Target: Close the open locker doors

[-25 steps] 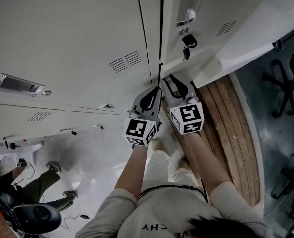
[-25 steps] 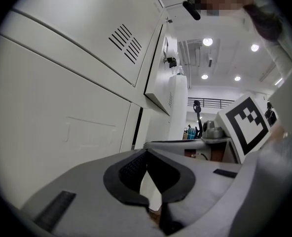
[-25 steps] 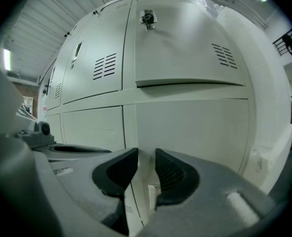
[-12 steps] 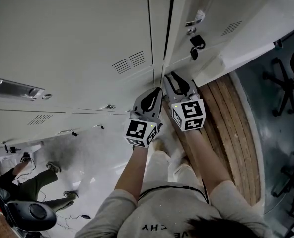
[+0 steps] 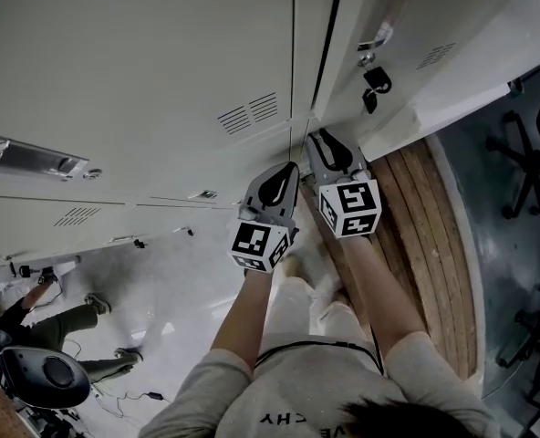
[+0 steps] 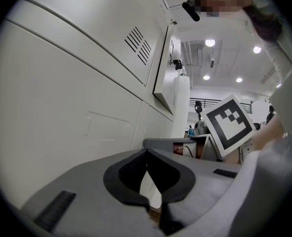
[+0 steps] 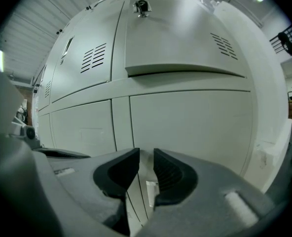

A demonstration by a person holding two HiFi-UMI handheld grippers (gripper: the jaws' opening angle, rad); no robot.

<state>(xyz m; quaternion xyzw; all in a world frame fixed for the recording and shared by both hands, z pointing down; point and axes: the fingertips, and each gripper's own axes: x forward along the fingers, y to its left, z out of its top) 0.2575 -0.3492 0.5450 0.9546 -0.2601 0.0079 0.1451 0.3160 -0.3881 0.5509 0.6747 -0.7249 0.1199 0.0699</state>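
A bank of pale grey lockers [image 5: 142, 71] fills the head view. One door [image 5: 407, 35] at the upper right stands ajar, a key fob [image 5: 372, 82] hanging from its lock. In the right gripper view that door [image 7: 185, 38] juts out from the frame, the key [image 7: 142, 6] at its top. In the left gripper view it shows edge-on [image 6: 166, 83]. My left gripper [image 5: 293, 167] points at the locker front low down, its tips [image 6: 147, 152] touching, nothing held. My right gripper [image 5: 317, 137] sits beside it; its jaws [image 7: 146, 169] have just been closing, with a narrow gap and nothing between them.
A wooden slatted strip [image 5: 434, 245] runs along the floor right of the lockers. Office chairs [image 5: 525, 162] stand at the far right. A seated person [image 5: 60, 327] and cables are at the lower left. My right gripper's marker cube [image 6: 230, 125] shows in the left gripper view.
The head view has drifted, so the lockers and the ajar door sit further right in the picture. Both grippers have stayed close to the locker front.
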